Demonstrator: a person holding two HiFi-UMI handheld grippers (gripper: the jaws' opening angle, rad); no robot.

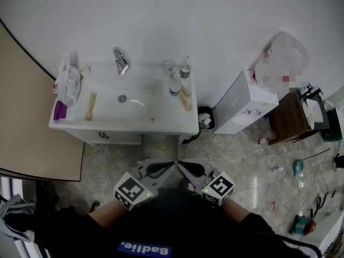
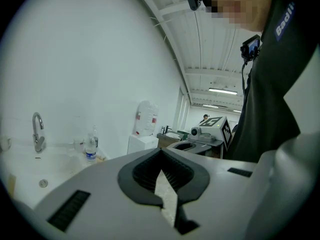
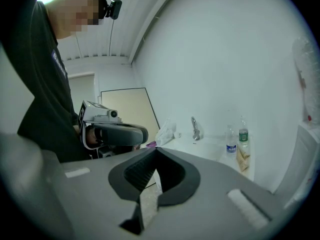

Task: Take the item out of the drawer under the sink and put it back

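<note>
Left gripper (image 1: pixel 172 164) and right gripper (image 1: pixel 183 164), jaws pressed together on nothing, hover tip to tip short of the sink (image 1: pixel 134 125); its closed drawer (image 1: pixel 110 138), item unseen inside, lies ahead and leftward, long side crosswise, nearer the left gripper.

Left gripper (image 1: pixel 170 165), right gripper (image 1: pixel 185 165) — pale grey shells, black ribbed jaws, black-white marker cubes (image 1: pixel 131 191); black top (image 1: pixel 161 224), blue label (image 1: pixel 144 249).
</note>
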